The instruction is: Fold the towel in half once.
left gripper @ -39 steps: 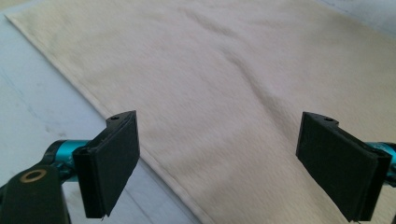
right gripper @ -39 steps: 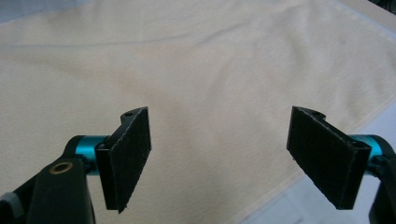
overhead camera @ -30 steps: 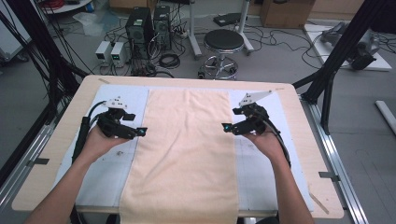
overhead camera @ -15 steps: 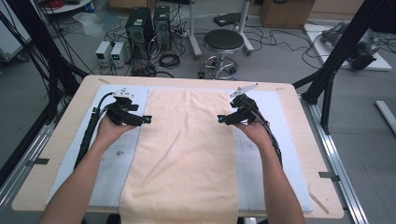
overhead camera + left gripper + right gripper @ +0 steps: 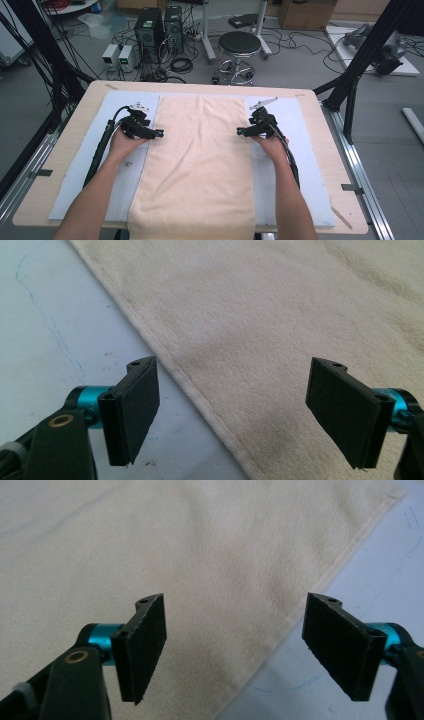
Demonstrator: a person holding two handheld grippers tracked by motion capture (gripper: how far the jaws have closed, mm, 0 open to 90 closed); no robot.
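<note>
Looking down from the high view, you are holding the left gripper [image 5: 159, 134] at the towel's left edge, at about 9 o'clock from the cloth's middle. Its jaws are standing wide apart, having just been closing a little, and nothing is being pinched; in the left gripper view the hemmed edge is running diagonally between the two pads, one pad over the pale blue mat [image 5: 45, 315] and the other over the cream towel [image 5: 280, 325].

The cream towel [image 5: 200, 165] is lying flat down the centre of the mat [image 5: 90, 170], its long axis running from 12 o'clock to 6 o'clock, the near end hanging over the table's [image 5: 40, 200] front edge.

At about 3 o'clock you are holding the right gripper [image 5: 240, 131] at the towel's right edge. Its jaws are also standing wide and have just been closing slightly, gripping nothing; in the right gripper view the hem is crossing between the pads.
</note>
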